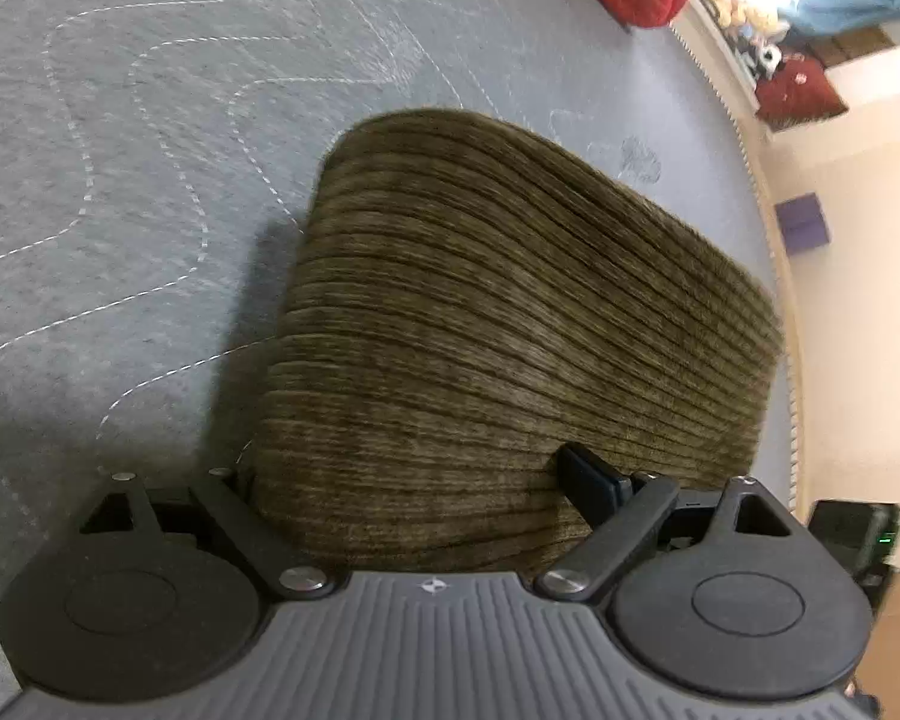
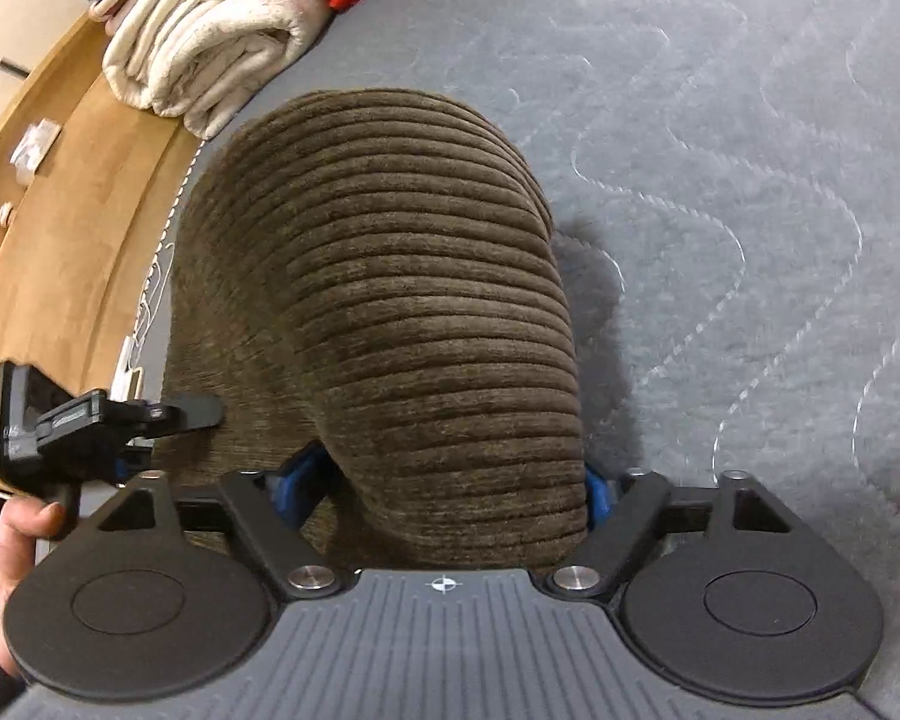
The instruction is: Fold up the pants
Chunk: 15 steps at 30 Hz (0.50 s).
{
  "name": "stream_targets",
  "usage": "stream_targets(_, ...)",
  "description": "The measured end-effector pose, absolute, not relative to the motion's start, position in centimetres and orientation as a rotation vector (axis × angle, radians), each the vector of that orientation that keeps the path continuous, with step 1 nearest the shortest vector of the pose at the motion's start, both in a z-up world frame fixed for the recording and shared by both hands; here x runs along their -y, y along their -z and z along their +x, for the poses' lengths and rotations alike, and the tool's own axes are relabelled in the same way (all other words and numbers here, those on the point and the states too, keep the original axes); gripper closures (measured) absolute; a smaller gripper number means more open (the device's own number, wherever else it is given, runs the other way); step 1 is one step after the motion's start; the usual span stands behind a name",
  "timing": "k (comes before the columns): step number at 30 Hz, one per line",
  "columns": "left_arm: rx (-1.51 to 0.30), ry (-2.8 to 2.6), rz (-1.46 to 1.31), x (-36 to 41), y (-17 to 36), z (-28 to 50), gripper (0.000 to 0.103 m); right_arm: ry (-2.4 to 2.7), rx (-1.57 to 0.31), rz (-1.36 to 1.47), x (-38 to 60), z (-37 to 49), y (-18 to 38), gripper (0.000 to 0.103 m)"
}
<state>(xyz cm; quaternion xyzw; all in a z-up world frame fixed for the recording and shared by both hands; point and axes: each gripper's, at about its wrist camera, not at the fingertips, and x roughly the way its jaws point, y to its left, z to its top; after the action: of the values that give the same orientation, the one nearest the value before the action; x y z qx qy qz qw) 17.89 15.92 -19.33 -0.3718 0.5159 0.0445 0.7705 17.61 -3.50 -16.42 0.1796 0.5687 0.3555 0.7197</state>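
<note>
The corduroy pants (image 1: 510, 324) lie on the grey quilted bed (image 1: 120, 180), and both grippers hold their near edge. The left gripper (image 1: 426, 516) has its jaws spread wide with cloth bunched between them. The right gripper (image 2: 450, 492) likewise has a thick roll of cloth (image 2: 402, 300) filling its wide jaws.

From each camera the cloth runs straight away from the jaws toward the far side, its ribs lying crosswise. So the coming move is likely a carry of this edge forward over the far part. Neither hand looks nearer.

The fingertips are mostly buried in fabric. The waistband, the leg ends and the layer underneath are hidden. Folded cream cloth (image 2: 210, 36) sits at the far left.
</note>
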Motion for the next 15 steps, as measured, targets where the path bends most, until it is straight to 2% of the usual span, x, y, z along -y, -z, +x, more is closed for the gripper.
stream_targets(1,-1.125,-0.104,-0.789,-15.7,19.4,18.3,0.014,-0.792,-1.246,0.386,3.4,17.6,16.2,0.037)
stream_targets(2,-1.128,-0.108,-0.780,-15.5,19.3,18.7,0.016,-0.797,-1.234,0.385,3.5,17.5,15.9,0.047)
stream_targets(5,-1.123,-0.130,-0.742,-14.9,18.4,19.5,0.032,-0.825,-1.186,0.388,3.9,17.2,14.8,0.063)
stream_targets(7,-1.086,-0.110,-0.699,-14.0,17.1,20.3,0.051,-0.839,-1.135,0.380,4.5,16.9,13.5,0.065)
stream_targets(9,-1.035,-0.062,-0.698,-13.1,15.5,21.2,0.056,-0.830,-1.069,0.362,5.5,16.6,11.8,0.066)
stream_targets(15,-0.897,0.095,-0.686,-8.2,11.4,25.2,0.056,-0.812,-0.894,0.341,11.4,18.3,6.3,0.066)
